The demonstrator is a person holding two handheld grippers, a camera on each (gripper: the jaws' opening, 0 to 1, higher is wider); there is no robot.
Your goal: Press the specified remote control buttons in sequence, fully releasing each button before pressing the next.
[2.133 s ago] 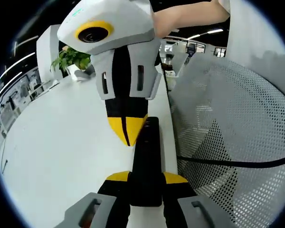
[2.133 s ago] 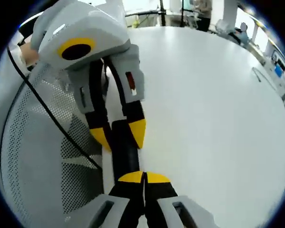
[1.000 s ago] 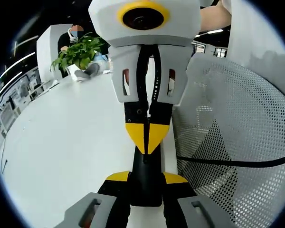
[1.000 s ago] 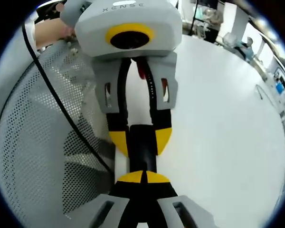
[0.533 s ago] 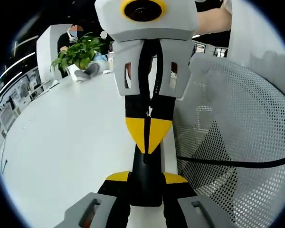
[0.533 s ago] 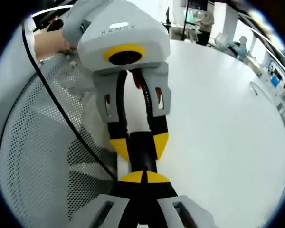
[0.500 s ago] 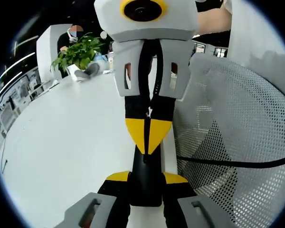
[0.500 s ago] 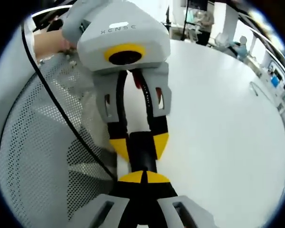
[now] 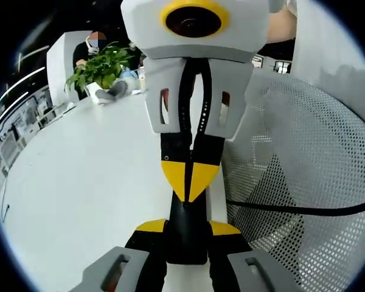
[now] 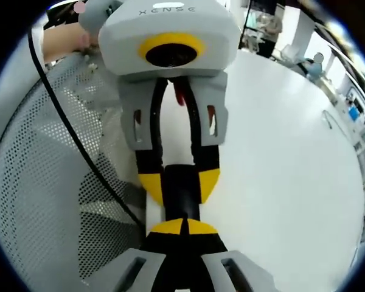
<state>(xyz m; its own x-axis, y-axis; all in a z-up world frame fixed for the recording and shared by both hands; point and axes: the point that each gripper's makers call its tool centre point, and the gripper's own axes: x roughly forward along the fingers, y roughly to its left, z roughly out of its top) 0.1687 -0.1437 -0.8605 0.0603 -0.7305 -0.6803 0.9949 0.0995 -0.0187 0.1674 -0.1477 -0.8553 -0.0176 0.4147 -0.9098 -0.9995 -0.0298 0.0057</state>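
Observation:
A black remote control [image 9: 185, 242] sticks out forward from my left gripper [image 9: 187, 228], which is shut on its near end, one yellow-tipped jaw on each side. My right gripper [image 9: 190, 181] comes in from the far side, shut, its joined yellow tips down on the remote's top face just beyond the left jaws. In the right gripper view, my right gripper [image 10: 184, 227] has its tips closed together over the remote [image 10: 181, 193], and my left gripper [image 10: 179, 182] faces it, clamped on the remote's sides. The buttons are hidden.
The remote hangs over the edge of a white table [image 9: 91, 176]. A grey perforated mesh surface [image 9: 304, 170] lies beside it, crossed by a black cable [image 9: 292, 208]. A potted plant [image 9: 100, 67] and a person sit at the far end.
The right gripper has swung from a slant at the remote's left edge to straight in line with it, tips now centred on the remote. The left gripper has kept its hold.

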